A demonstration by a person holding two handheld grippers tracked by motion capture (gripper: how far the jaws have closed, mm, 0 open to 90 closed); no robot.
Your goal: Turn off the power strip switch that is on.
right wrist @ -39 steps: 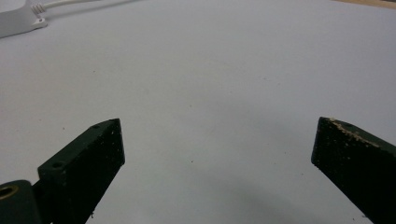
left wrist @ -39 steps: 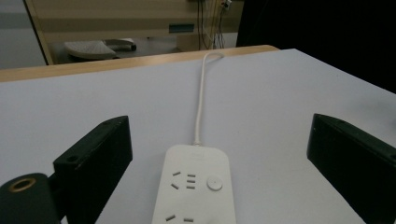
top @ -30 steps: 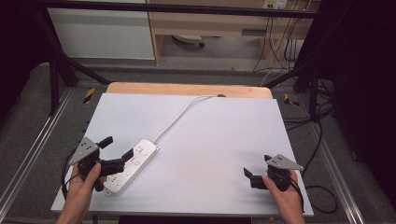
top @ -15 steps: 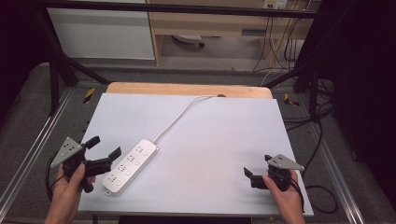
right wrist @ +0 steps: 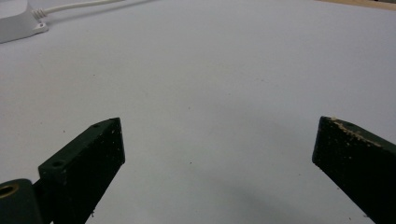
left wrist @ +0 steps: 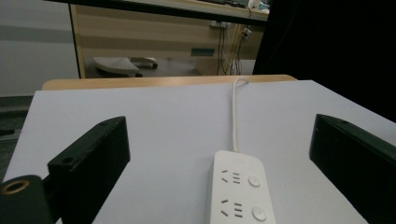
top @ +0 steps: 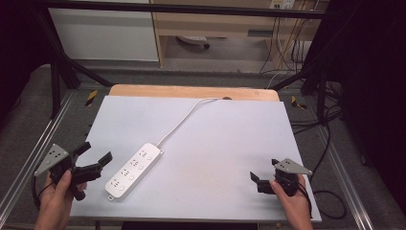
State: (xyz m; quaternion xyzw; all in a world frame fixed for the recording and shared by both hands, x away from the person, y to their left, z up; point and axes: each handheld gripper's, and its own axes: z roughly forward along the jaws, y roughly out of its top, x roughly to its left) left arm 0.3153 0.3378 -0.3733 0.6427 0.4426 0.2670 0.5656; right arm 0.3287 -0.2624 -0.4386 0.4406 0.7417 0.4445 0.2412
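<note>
White plastic power strip [top: 133,170], long and flat with several socket groups and round buttons: lying diagonally on the pale grey rectangular table mat [top: 220,143], toward the near left part, apart from both grippers. Its thin white cord [top: 184,120] is running from the far end toward the back edge of the mat, near the light wooden table edge [top: 194,92]; the lie of the strip seems to be following the cord's line.

Left gripper [top: 93,160], black, two-jawed, hand-held, with a grey three-cornered plate: hovering just beside the strip's near end, jaws spread wide and holding nothing. In the left gripper view the strip [left wrist: 239,191] is sitting between the two jaws and pointing away from the camera, so the gripper appears to be lining up along the strip's length, likely for a grasp across its width.

Right gripper [top: 256,181], same build: resting low at the near right of the mat, well apart from the strip, jaws wide apart and empty. It is facing bare mat [right wrist: 210,93], with the strip's corner [right wrist: 18,21] far off; judged to be waiting in reserve.
</note>
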